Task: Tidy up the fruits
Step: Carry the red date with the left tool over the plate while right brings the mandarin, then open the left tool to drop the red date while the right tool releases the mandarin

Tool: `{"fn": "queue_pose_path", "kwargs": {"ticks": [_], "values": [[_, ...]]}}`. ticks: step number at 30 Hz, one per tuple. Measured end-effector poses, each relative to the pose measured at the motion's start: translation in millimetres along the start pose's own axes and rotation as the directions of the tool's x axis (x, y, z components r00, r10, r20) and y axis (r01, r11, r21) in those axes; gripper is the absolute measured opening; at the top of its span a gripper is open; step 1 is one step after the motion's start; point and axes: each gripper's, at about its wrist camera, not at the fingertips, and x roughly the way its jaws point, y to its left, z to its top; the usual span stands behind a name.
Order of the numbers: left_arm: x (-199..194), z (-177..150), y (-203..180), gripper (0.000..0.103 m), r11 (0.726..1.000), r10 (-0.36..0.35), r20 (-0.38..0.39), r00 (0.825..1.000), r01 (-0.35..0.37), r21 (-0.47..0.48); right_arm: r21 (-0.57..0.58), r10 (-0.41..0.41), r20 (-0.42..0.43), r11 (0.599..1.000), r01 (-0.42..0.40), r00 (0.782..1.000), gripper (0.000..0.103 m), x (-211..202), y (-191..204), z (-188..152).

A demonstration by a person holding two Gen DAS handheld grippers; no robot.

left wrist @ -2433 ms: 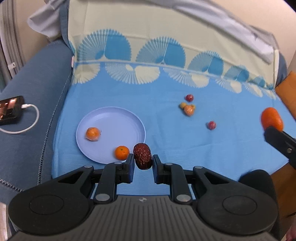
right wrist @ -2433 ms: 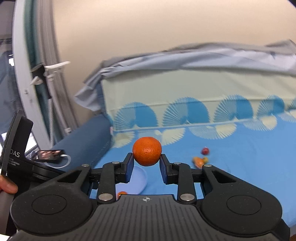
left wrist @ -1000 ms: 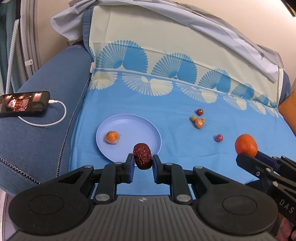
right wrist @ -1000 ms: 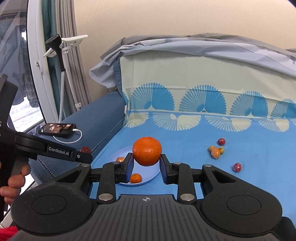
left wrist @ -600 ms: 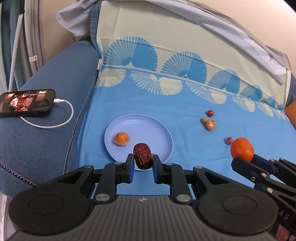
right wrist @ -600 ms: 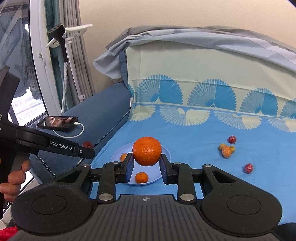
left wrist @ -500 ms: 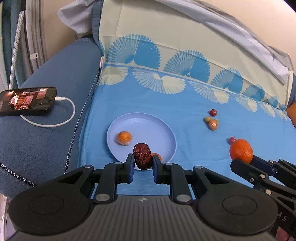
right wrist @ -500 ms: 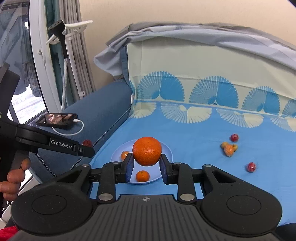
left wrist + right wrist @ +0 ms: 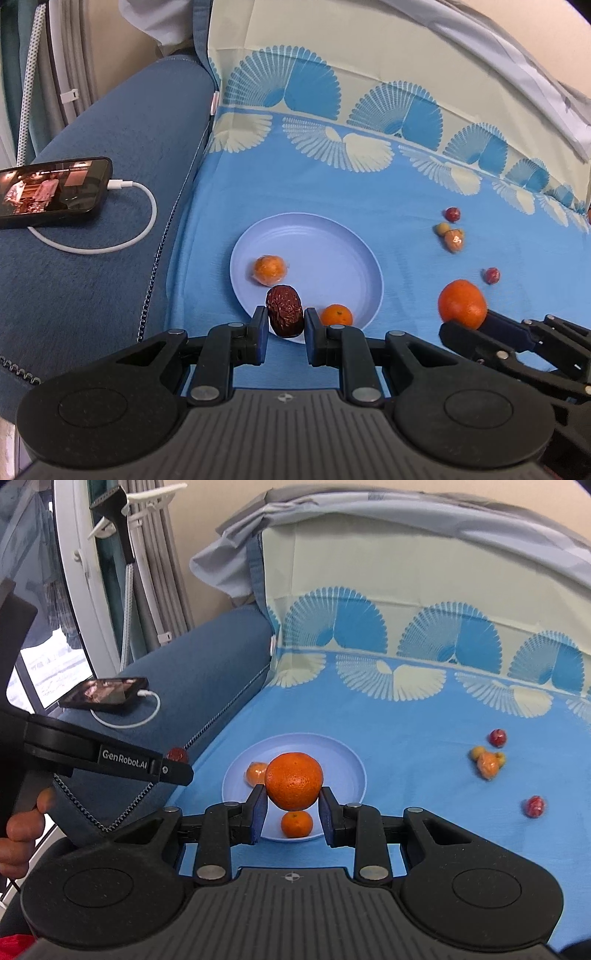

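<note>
Two hand-held grippers in view. Left hand-held gripper (image 9: pixel 285 325) closed narrowly on one wrinkled dark red date (image 9: pixel 284 311), held upright above the near rim of the plate. Right hand-held gripper (image 9: pixel 291 808) clamped on one large orange (image 9: pixel 294 786), its pads pressed to both sides, hanging above the near half of the plate; seen from the left wrist view low at the right, with the orange (image 9: pixel 462 303) sticking out in front.

One pale blue plate (image 9: pixel 332 243) on the blue patterned sheet (image 9: pixel 314 184) of a sofa. On the plate, two small orange fruits: one in clear wrap (image 9: pixel 270 270) toward the left side, one bare (image 9: pixel 336 315) at the near edge.

Loose on the sheet to the right of the plate, well apart from it: one small red fruit (image 9: pixel 452 214) farthest back, just in front of it a tight cluster (image 9: pixel 451 236) of a yellowish fruit and a wrapped orange one, perhaps a third, hard to count, then one more red fruit (image 9: pixel 491 275) nearer.

On the sofa's blue armrest (image 9: pixel 110 147), one phone (image 9: pixel 51 192) with a lit screen and one white cable (image 9: pixel 122 221) plugged in.

At the left edge of the right wrist view, fingers of a person's hand (image 9: pixel 20 830) around the left tool's handle.
</note>
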Motion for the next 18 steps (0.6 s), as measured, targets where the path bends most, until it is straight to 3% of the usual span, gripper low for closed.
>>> {"fn": "queue_pose_path", "kwargs": {"ticks": [12,18], "values": [[51.3,9.5,-0.1,0.022,1.000,-0.001,-0.062,0.998,0.001,0.007,0.012,0.023,-0.092,1.000,-0.021,0.995,0.032,64.7,-0.7,-4.5],[85.2,26.2,-6.1,0.022,0.999,-0.004,-0.069,0.998,0.007,0.038,0.006,-0.023,-0.122,1.000,0.024,0.992,0.032,97.3,-11.1,1.0]]}}
